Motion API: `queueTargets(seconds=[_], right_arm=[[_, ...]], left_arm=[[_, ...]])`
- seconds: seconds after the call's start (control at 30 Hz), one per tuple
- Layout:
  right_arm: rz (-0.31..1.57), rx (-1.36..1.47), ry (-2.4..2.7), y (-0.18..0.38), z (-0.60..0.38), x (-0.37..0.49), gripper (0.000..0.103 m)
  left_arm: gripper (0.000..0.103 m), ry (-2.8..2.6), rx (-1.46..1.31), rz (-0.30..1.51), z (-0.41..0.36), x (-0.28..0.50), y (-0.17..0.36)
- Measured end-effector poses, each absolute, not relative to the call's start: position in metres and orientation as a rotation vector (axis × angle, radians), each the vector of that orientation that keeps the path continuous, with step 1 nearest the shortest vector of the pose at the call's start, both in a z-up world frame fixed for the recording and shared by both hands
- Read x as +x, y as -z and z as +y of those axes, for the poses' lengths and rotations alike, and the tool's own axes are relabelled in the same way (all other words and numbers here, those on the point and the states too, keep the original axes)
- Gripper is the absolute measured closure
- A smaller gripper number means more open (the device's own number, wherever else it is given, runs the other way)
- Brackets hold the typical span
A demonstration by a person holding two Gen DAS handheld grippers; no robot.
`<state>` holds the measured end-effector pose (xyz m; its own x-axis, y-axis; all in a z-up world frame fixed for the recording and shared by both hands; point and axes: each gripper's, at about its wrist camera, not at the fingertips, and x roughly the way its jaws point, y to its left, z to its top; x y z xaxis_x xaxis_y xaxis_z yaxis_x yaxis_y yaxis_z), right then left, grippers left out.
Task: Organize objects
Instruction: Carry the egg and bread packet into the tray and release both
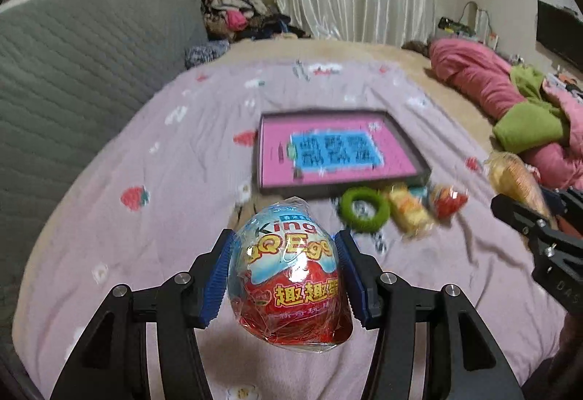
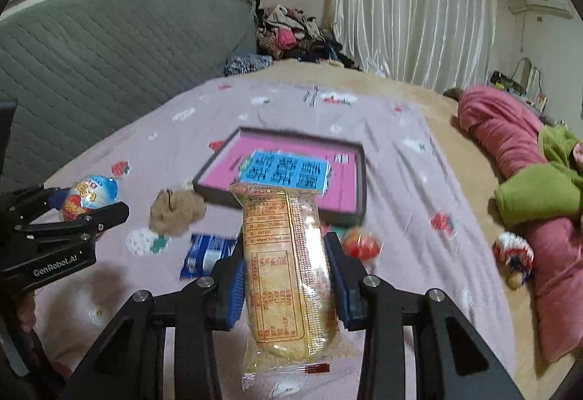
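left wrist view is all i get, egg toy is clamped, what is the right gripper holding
Observer: The right gripper is shut on a long yellow snack packet, printed label facing up.
Operator: anything on the bed i cant see from here
Observer: A blue packet lies flat just left of the snack packet.
Operator: anything else near the tray
Observer: A tan fluffy lump sits beside the pink tray's near left corner.

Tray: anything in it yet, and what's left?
Done: nothing loose shows in the tray. In hand: left gripper holds the toy egg; right gripper holds the snack pack. Left on the blanket: green ring, blue packet, brown clump.
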<state>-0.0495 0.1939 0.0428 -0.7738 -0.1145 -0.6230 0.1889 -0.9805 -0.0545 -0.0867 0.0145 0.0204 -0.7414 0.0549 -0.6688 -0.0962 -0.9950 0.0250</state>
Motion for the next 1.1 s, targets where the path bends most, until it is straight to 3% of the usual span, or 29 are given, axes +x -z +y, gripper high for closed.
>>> queueTargets(seconds=[0.3, 0.6, 1.1], right_arm=[[0.187, 0.902, 2.843, -0.078, 0.201, -0.088, 0.063], [0.149, 0.869, 2.857, -0.097, 0.219, -0.144, 0.063], [0.193, 0.985, 2.800, -0.067, 0.225, -0.283, 0.063]], left_arm=[[0.046, -2.884, -1.016, 0.109, 0.028, -0.130, -0.063], [0.046, -2.874, -1.009, 0.101, 0.046, -0.194, -0.073], [0.046, -2.810, -1.135, 0.083, 0.062, -0.342, -0.046]])
